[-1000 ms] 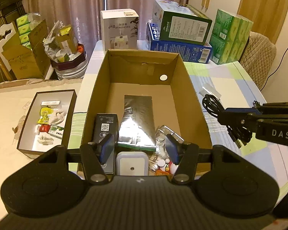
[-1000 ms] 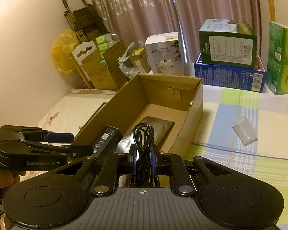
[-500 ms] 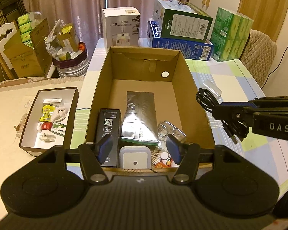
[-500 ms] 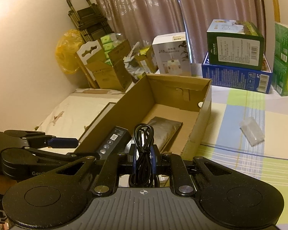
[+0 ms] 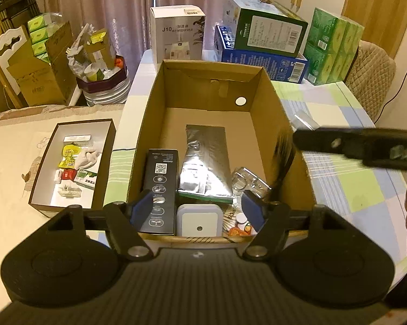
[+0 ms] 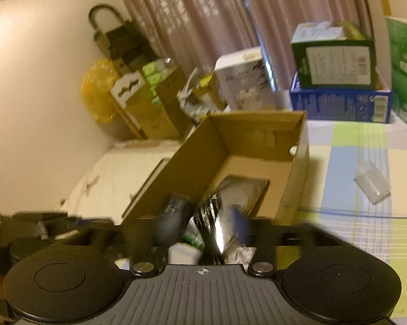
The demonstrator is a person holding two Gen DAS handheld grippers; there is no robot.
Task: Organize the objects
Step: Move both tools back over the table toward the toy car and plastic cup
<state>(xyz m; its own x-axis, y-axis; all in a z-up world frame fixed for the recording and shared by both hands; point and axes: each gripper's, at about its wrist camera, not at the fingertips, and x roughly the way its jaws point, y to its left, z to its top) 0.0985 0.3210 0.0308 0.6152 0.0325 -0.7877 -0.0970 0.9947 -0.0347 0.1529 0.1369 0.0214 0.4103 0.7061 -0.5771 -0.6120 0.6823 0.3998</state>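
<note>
An open cardboard box (image 5: 146, 124) lies in front of me on the table. Inside it are a black slim carton (image 5: 160, 184), a silver foil pouch (image 5: 206, 159), a white square device (image 5: 198, 220) and a clear plastic piece (image 5: 246, 181). My left gripper (image 5: 196, 205) hangs open over the box's near end, holding nothing. The right gripper (image 5: 298, 139) reaches in over the box's right wall, its fingers spread and blurred in the right wrist view (image 6: 203, 224). A black coiled cable (image 5: 282, 162) is a blurred streak below it, inside the box by the right wall.
A shallow white-lined tray (image 5: 84, 121) of small packets sits left of the box. A white carton (image 5: 176, 35), blue and green cartons (image 5: 263, 43) and green tissue packs (image 5: 333, 46) stand behind it. A clear plastic bag (image 6: 371, 185) lies on the checked tablecloth to the right.
The right gripper moved left over the box's right wall, then opened and let go of the black cable, which is dropping into the box. The left gripper rose slightly and stayed open.
</note>
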